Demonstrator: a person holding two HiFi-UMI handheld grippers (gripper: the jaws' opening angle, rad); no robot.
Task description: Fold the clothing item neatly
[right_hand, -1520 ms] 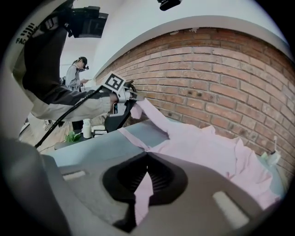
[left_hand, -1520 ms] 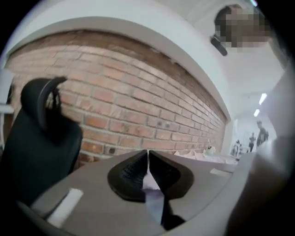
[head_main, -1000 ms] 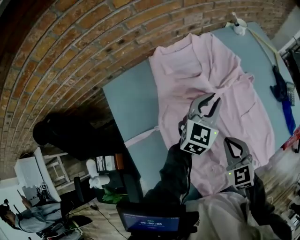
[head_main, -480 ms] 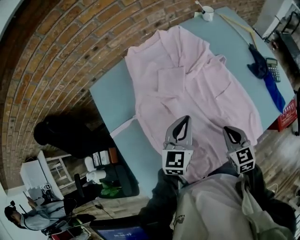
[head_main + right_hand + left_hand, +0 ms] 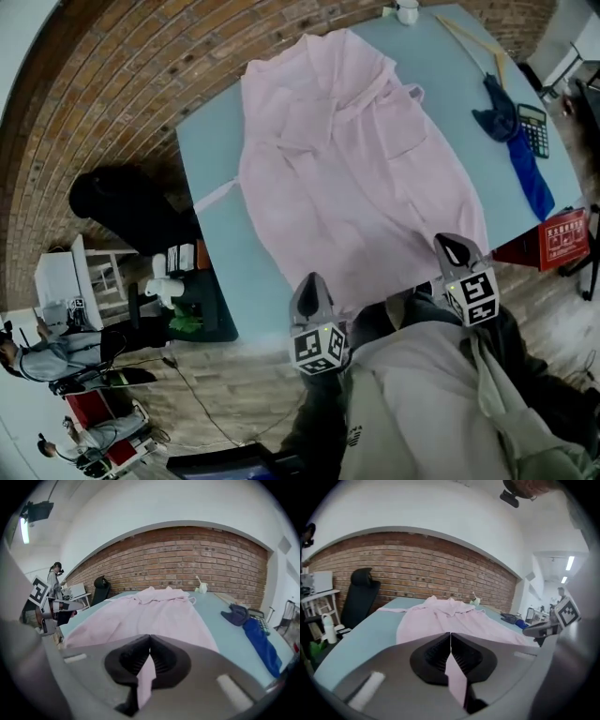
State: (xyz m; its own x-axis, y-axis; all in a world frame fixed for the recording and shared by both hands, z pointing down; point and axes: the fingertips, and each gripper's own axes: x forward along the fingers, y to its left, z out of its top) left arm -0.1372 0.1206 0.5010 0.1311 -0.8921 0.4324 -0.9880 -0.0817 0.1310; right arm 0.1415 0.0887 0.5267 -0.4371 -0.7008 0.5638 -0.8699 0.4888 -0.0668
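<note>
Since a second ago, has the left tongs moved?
Yes. Against the table, the left tongs pulled back from above the middle of the pink robe to the table's near edge, shut on robe fabric.

Table (image 5: 214,155), pink robe (image 5: 356,178) (spread out), calculator (image 5: 534,129)

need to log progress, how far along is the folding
Done: the pink garment lies spread flat on the table. In hand: the left tongs and right tongs are each shut on its near hem. Left: every fold; the garment lies at full length.
</note>
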